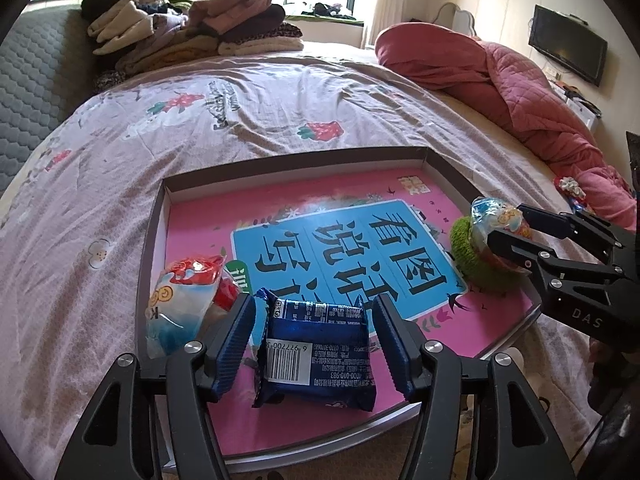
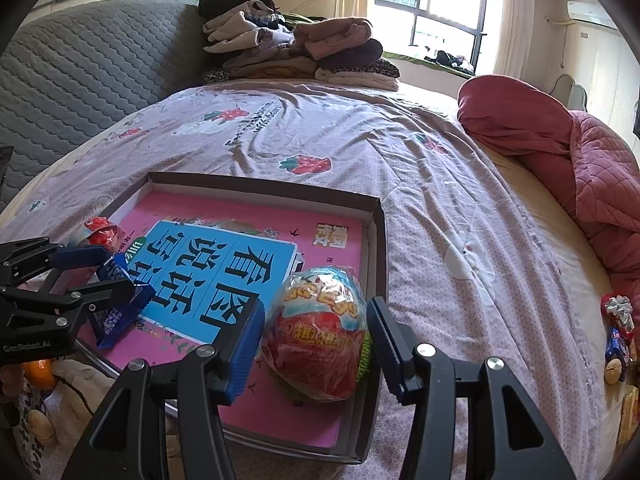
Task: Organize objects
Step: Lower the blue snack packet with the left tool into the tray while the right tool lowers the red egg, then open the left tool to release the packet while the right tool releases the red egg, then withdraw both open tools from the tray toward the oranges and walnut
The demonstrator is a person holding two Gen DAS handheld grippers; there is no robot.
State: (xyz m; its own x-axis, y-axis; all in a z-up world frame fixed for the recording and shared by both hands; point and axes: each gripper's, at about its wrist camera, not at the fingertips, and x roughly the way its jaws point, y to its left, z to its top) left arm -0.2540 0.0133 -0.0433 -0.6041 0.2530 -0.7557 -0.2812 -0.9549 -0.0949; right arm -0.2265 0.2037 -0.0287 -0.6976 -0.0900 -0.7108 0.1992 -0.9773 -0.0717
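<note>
A shallow box [image 1: 156,216] with a pink and blue printed bottom lies on the bed. My left gripper [image 1: 314,340] is open, its fingers either side of a dark blue snack packet [image 1: 316,356] lying in the box; it also shows in the right wrist view [image 2: 116,304]. A red and white packet [image 1: 184,296] lies at the box's left edge. My right gripper [image 2: 316,344] is open around a foil-wrapped toy egg [image 2: 320,328] that rests in the box [image 2: 376,264] on a green knitted thing [image 1: 476,256]. Contact with the pads is unclear.
The bed has a floral sheet [image 1: 200,128]. Folded clothes [image 1: 192,32] are piled at the far side, a red quilt [image 1: 520,92] lies to the right. Small wrapped items [image 2: 618,332] lie on the bed's right edge. A grey padded headboard [image 2: 80,72] is at left.
</note>
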